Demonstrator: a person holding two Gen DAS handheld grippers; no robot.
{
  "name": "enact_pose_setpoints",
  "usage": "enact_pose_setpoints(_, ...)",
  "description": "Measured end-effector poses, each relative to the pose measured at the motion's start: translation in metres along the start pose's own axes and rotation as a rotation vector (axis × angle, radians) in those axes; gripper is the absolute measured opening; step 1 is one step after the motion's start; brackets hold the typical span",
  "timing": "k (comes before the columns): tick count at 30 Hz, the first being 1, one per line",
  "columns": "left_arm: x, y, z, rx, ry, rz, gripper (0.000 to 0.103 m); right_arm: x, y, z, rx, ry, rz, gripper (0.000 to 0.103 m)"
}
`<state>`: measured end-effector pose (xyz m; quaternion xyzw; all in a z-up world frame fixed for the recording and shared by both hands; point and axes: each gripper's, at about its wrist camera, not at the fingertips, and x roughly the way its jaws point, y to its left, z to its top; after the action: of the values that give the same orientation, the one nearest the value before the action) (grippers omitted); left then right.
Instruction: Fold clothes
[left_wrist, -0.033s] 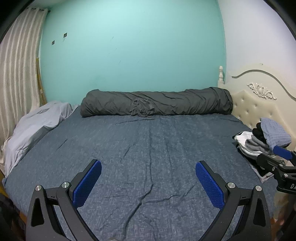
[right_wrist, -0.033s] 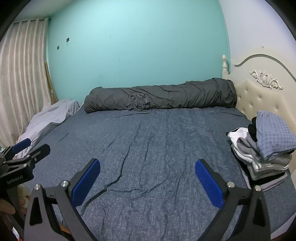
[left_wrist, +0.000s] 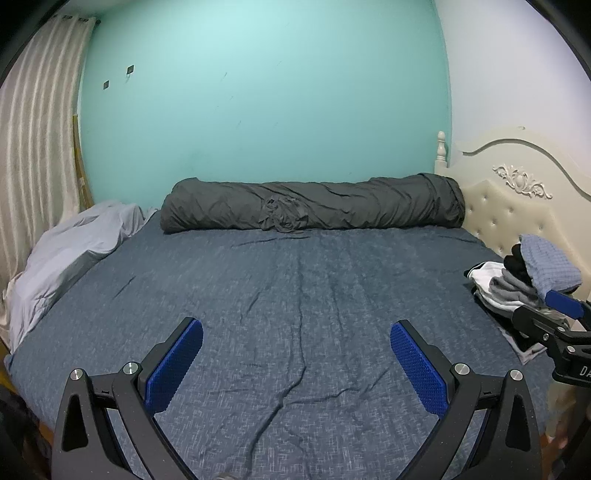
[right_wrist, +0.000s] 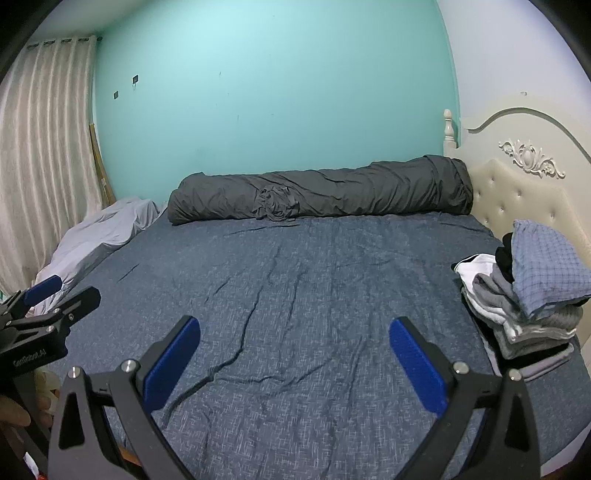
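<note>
A pile of clothes (left_wrist: 517, 284) (right_wrist: 535, 299) lies at the right edge of the bed by the headboard, with a blue checked garment (right_wrist: 546, 266) on top of grey, white and black pieces. My left gripper (left_wrist: 295, 328) hovers open over the bare blue sheet (left_wrist: 295, 280), with nothing between its blue pads. My right gripper (right_wrist: 295, 325) is also open and empty, with the pile just to its right. Each gripper shows at the edge of the other's view: the right gripper (left_wrist: 561, 314) in front of the pile, the left gripper (right_wrist: 55, 299) at the far left.
A rolled dark grey duvet (left_wrist: 314, 210) lies along the teal wall at the far side of the bed. Crumpled light grey bedding (left_wrist: 74, 251) sits at the left edge by a curtain (left_wrist: 37, 147). A cream padded headboard (right_wrist: 517, 199) bounds the right side.
</note>
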<state>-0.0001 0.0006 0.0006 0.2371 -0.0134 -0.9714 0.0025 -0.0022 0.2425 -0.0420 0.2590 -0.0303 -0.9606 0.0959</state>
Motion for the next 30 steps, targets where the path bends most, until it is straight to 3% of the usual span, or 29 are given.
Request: enact_pose_setpoints(30,0.001,-0.009,0.001,-0.009,-0.001,-0.008,0.103,0.002,-0.002,-0.001,0.014,0.011,0.003,0.103)
